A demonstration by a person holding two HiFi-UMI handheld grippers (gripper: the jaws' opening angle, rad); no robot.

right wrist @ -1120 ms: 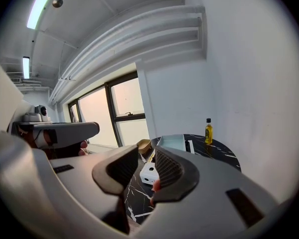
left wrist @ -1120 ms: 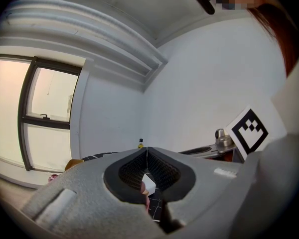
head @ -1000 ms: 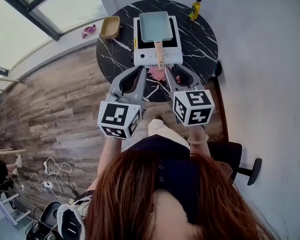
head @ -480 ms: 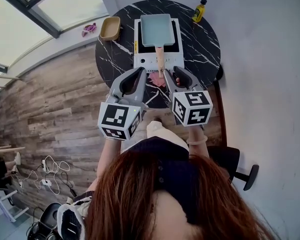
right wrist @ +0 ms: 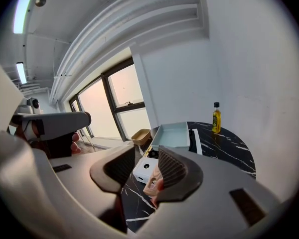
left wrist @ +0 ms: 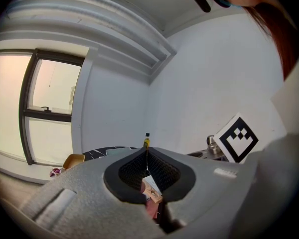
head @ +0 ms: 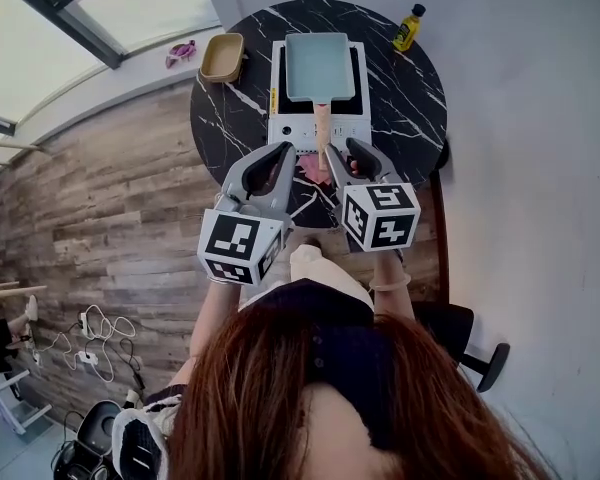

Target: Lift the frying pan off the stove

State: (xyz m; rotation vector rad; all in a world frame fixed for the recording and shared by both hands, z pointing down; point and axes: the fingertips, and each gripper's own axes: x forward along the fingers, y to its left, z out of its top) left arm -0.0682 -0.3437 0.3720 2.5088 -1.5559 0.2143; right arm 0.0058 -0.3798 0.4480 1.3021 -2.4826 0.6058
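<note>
Head view puts both grippers at the near edge of the desk (head: 405, 98), one on each side of the wooden handle (head: 322, 125). The left gripper (head: 283, 151) has its jaws together on nothing, so it looks like the spare hand here. The right gripper (head: 340, 150) has just been opening its jaws. They stand apart with the handle's end just ahead, untouched, probably readied to take it. Beyond, the frying pan (head: 320, 63) sits on the white stove (head: 292, 126), its handle turned toward the person for easy reach. An oil bottle (head: 408, 28) stands at the far rim, well apart.
</note>
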